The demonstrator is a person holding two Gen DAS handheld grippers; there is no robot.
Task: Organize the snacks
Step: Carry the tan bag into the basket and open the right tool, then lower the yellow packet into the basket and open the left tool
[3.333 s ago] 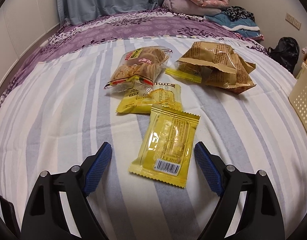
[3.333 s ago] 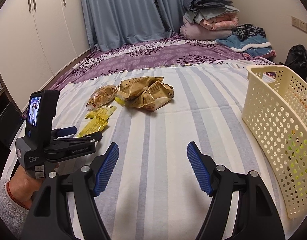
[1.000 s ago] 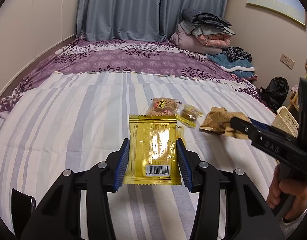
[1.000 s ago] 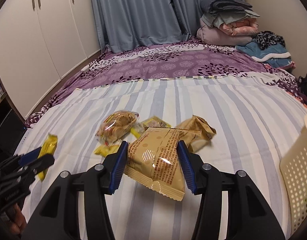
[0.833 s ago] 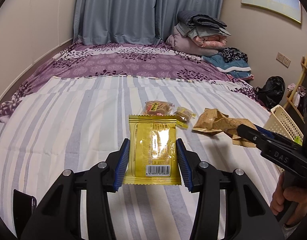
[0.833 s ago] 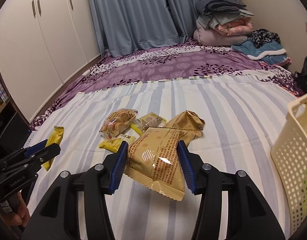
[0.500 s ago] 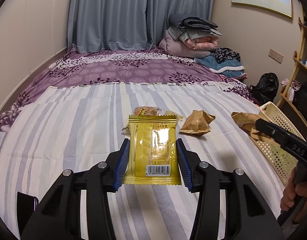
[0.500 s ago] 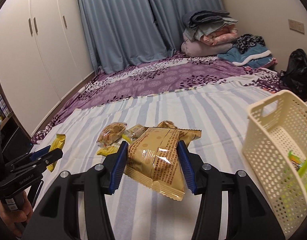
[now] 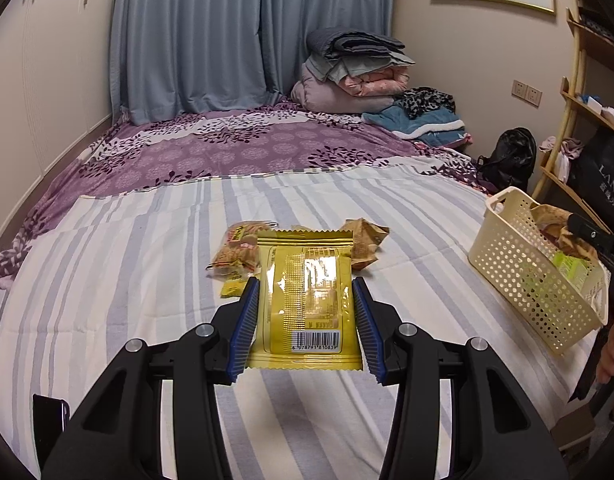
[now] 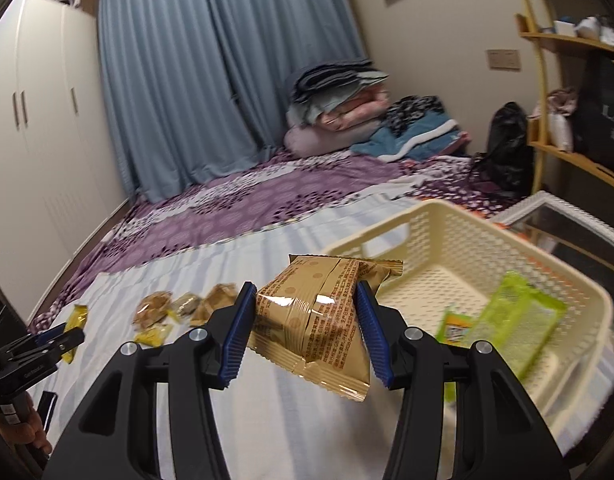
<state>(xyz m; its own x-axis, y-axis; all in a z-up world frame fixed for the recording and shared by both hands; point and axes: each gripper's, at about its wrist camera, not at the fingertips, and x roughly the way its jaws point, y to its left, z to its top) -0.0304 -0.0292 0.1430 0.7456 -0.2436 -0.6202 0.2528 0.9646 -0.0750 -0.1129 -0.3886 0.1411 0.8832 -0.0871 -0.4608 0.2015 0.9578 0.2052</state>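
Left claw (image 9: 306,312) grips a glossy yellow packet (image 9: 305,300); right claw (image 10: 305,328) a tan packet (image 10: 319,320).

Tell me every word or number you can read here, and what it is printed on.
"6 978791 810839": under the barcode on the yellow packet.
"LANWE", cut off by the frame edge: dark bag on the shelf.
Red print on the brown packet: too small and blurred to read.
Labels on the snacks left on the bed: unreadable.
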